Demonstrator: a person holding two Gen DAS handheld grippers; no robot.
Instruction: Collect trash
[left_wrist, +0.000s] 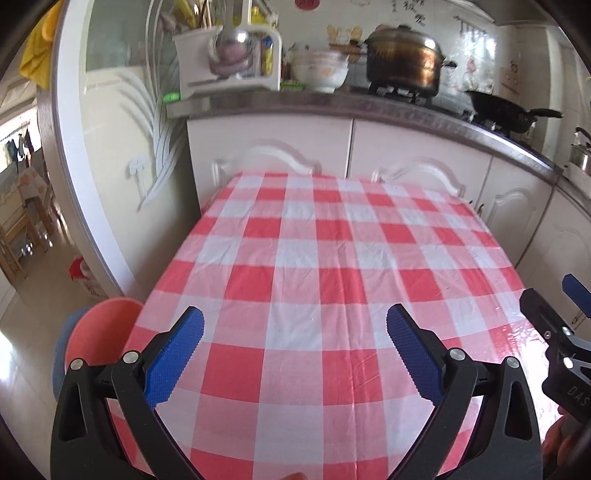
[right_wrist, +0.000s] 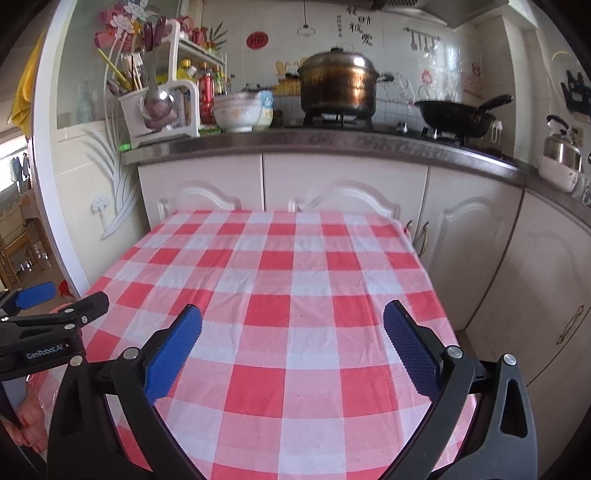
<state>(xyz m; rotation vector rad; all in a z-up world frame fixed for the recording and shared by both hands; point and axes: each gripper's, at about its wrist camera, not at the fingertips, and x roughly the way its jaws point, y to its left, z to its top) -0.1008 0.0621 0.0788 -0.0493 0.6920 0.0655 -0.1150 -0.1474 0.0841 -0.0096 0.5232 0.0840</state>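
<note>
Both tools are up over the near edge of the table (left_wrist: 314, 258), and the checked cloth ahead of them lies bare: no scrap, wrapper or peel shows on it from either wrist view. So where's the trash? Not in sight from here. The one likely home for it is the pink bin (left_wrist: 101, 332) tucked low beside the table's left edge, just under the left tool (left_wrist: 295, 345). The sensible play now, I'd say, is to sweep both cameras around, low and to the sides, before committing either hand; reaching blind gains nothing. Left tool: jaws spread wide apart, nothing between the blue pads, hanging above the cloth without touching it. Right tool (right_wrist: 293, 341): same story, jaws wide, empty, clear of the cloth. The two sit close side by side, each catching the other at its frame edge, so mind they don't knock together when turning
</note>
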